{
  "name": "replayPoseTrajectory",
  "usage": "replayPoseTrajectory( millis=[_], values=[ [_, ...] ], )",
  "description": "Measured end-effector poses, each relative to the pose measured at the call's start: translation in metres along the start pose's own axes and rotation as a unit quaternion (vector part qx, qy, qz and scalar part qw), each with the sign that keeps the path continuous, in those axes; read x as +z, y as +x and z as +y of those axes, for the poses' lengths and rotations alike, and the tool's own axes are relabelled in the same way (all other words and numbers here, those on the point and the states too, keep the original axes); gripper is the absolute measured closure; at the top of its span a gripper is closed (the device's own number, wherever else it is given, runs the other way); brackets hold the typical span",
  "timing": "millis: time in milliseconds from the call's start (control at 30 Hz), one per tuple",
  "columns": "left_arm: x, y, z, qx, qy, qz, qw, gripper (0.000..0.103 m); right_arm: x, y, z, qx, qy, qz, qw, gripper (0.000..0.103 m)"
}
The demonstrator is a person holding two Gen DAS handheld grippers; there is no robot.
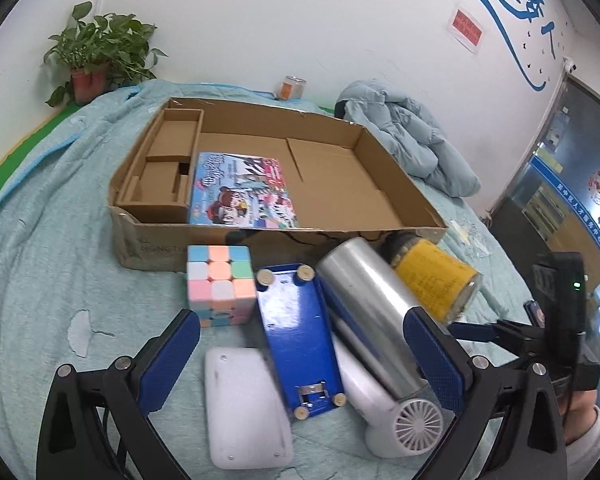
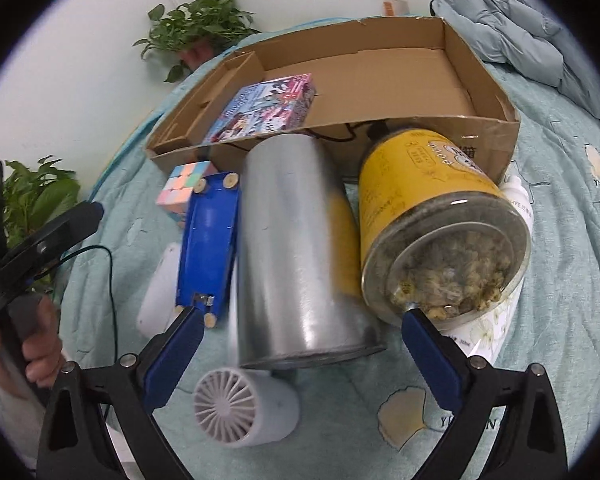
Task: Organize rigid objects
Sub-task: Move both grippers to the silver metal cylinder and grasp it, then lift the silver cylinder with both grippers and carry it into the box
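A pile lies in front of an open cardboard box (image 1: 396, 200) (image 2: 496, 92): a pastel cube (image 1: 220, 284) (image 2: 182, 190), a blue flat device (image 1: 296, 332) (image 2: 210, 240), a silver can (image 1: 372, 300) (image 2: 296, 252), a yellow jar (image 1: 436, 280) (image 2: 420, 208), a white hair dryer (image 1: 404, 420) (image 2: 248, 408) and a white pad (image 1: 244, 404). A colourful game box (image 1: 240, 188) (image 2: 264, 108) lies inside the cardboard box. My left gripper (image 1: 304, 344) is open over the blue device. My right gripper (image 2: 304, 332) is open around the silver can's near end, not touching it.
Everything rests on a light blue quilt (image 1: 40, 240) (image 2: 572, 240). A folded blue jacket (image 1: 416, 136) (image 2: 520, 24) lies at the back right. A potted plant (image 1: 96, 56) (image 2: 200, 24) and a small can (image 1: 290, 87) stand by the wall. A white bottle (image 2: 516, 196) lies behind the jar.
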State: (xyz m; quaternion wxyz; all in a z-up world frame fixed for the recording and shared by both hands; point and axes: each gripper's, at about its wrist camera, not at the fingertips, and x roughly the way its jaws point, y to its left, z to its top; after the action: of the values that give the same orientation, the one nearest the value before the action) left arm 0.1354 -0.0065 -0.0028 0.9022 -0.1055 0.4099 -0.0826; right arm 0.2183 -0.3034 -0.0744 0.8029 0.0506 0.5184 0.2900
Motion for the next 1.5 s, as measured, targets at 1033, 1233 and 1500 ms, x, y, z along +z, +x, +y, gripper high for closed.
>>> replayPoseTrajectory(
  millis=[1033,1233,1500],
  values=[
    [-0.010,0.136,-0.049,-0.121,-0.042,0.215,0.9681,0.014,-0.026,0.020,-0.003,0.083,0.063,0.103,0.989,0.019],
    [-0.007,0.141,-0.051,-0.109,-0.042,0.219,0.9687,0.015,-0.025,0.028,0.010,0.057,0.052,0.090,0.993,0.019],
    [0.000,0.107,-0.059,-0.107,-0.019,0.181,0.9775,0.018,-0.023,0.012,0.017,0.044,0.033,0.068,0.996,0.019]
  ],
)
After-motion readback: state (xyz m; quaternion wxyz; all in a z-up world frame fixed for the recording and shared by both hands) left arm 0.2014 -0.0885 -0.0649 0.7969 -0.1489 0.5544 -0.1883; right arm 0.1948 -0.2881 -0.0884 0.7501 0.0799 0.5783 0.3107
